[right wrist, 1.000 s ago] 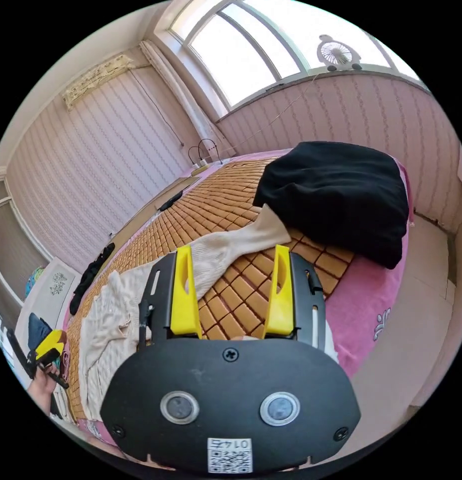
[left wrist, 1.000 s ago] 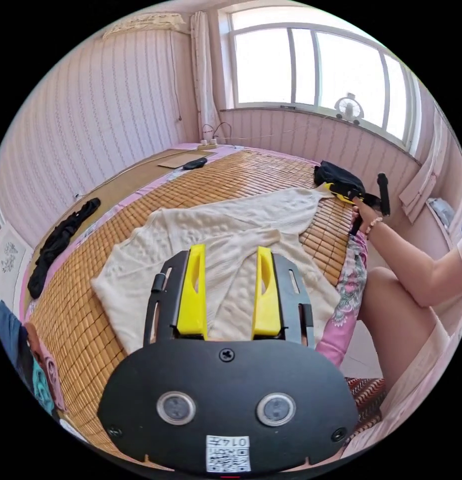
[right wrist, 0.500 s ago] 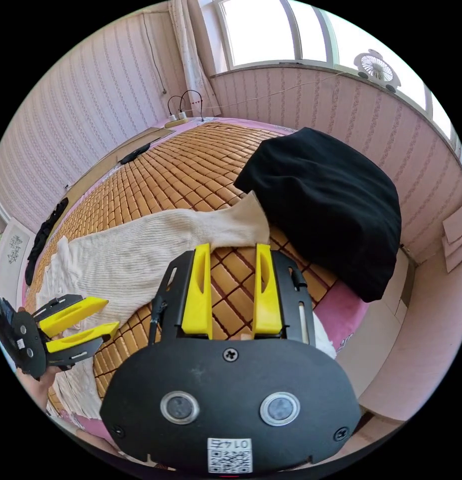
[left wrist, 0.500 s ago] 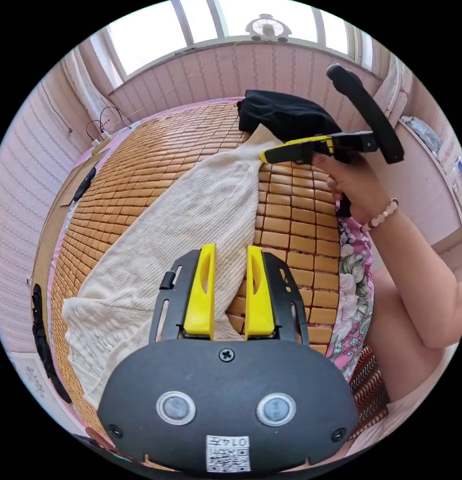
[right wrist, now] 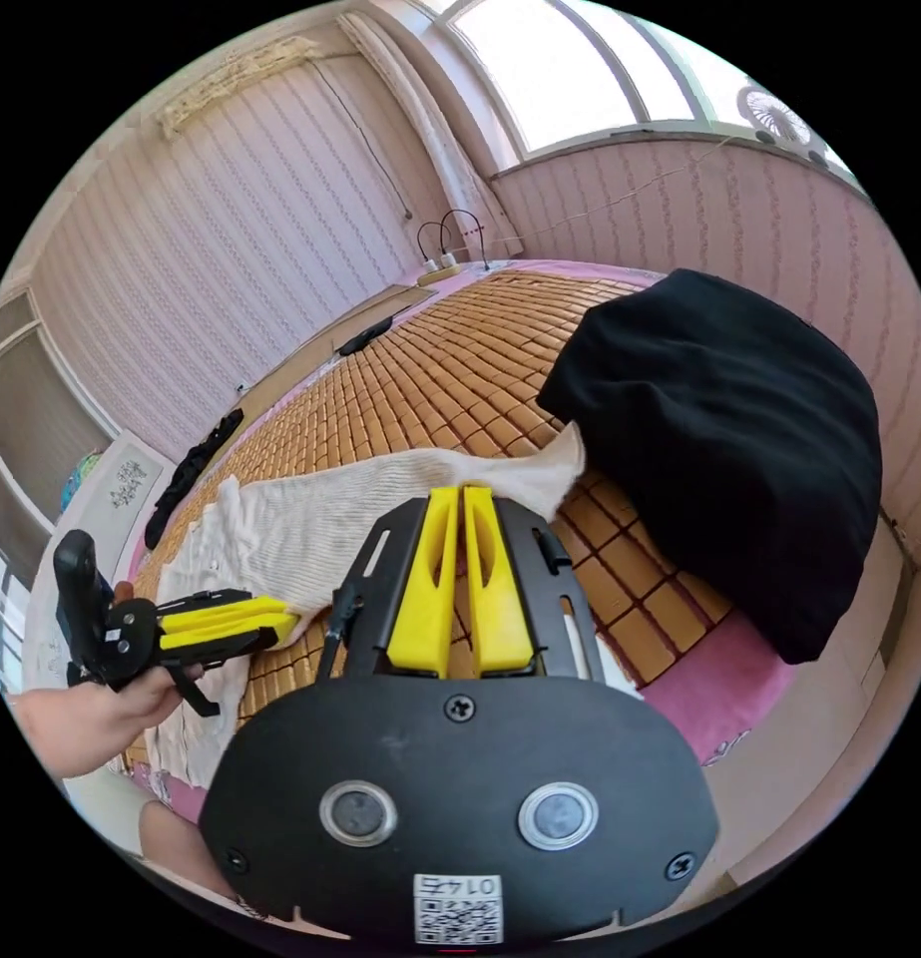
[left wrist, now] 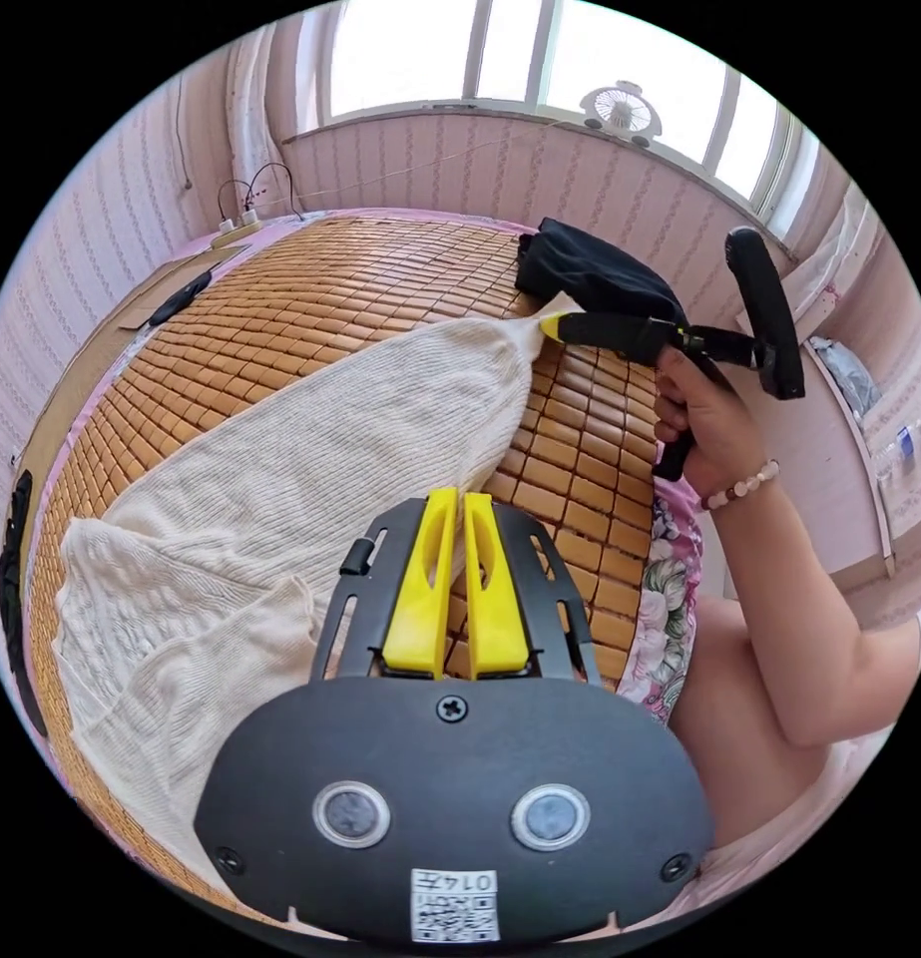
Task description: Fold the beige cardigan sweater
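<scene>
softly knit and limp, by the look of it: beige cardigan point(left wrist: 310, 449) spread flat on the bamboo mat point(left wrist: 310, 299), one sleeve point(right wrist: 450, 479) stretched out toward the black bundle point(right wrist: 719, 439). probably light, drapes and sags, no stiffness to hold a crease; best taken at edges, cuff or sleeve hem rather than mid-panel. left gripper point(left wrist: 455, 509) with jaws drawn nearly together at the lower edge of the sleeve; cannot tell whether any knit is pinched. right gripper point(right wrist: 462, 499) likewise closed to a thin slit just at the cuff; seen from the left gripper view point(left wrist: 555, 324) tip touching the cuff end, grasp itself not clear. hand point(left wrist: 704, 429) wrapped round the handle, wrist level, forearm reaching across the mat edge.
</scene>
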